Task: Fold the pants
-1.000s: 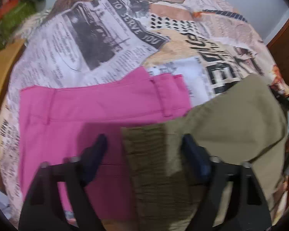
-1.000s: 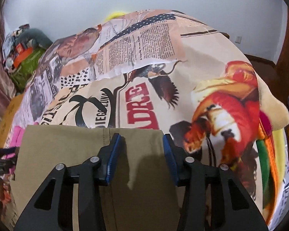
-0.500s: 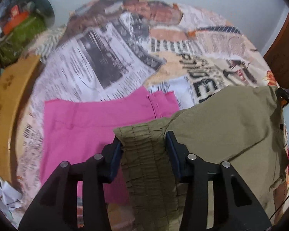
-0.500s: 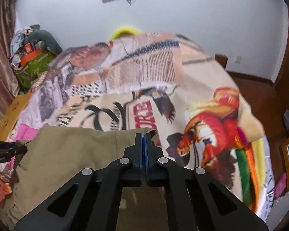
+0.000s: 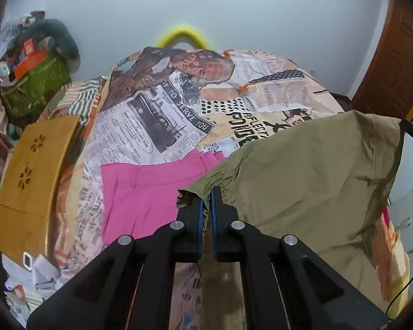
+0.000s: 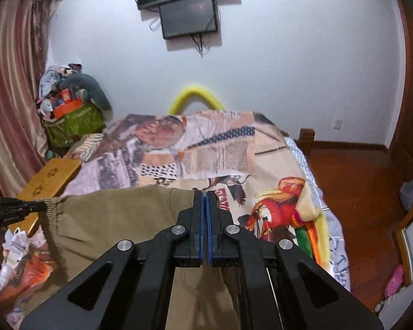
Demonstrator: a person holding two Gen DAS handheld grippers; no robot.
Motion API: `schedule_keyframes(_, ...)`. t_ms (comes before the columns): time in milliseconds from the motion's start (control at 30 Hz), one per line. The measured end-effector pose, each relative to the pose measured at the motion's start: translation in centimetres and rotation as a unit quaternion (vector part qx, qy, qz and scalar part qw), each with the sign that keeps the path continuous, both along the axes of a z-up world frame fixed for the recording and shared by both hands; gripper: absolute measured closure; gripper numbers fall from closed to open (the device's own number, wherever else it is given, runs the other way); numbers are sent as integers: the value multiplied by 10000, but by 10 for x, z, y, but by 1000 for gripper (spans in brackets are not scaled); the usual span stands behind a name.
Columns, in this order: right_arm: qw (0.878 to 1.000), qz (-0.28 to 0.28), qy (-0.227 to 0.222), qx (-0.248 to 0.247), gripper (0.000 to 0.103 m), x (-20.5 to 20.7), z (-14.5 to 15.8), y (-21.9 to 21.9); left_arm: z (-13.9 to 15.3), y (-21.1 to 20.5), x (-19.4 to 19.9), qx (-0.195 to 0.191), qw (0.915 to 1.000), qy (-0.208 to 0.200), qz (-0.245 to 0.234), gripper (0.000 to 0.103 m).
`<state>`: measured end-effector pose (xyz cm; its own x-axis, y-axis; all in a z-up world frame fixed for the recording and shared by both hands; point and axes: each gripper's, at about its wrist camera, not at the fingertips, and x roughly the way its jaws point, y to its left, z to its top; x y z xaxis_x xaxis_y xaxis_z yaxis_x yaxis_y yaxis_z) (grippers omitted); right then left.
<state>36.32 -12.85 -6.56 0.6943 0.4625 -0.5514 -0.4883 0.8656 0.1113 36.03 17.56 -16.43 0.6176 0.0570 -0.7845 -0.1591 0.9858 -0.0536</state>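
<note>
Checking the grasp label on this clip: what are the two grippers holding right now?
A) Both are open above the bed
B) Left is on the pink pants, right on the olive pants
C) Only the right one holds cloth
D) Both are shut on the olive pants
D: the left gripper pinches the gathered waistband of the olive pants, and the right gripper is clamped on their top edge.

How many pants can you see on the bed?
2. The khaki pants are lifted over the bed's right side, with the left tool and right tool pinching the waistband. The pink pants lie flat on the bed. More could hide underneath.
</note>
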Motion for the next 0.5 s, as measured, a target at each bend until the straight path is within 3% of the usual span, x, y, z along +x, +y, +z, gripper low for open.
schedule_keyframes(233,9998,49,-107,152,102,-57,16,-19,23,-8,-48,-74,9998,-157,-95,98)
schedule_keyframes(500,9996,20,-103,243,102,-111,19,-43,34,-27,-103,92,9992,-283,-281,98)
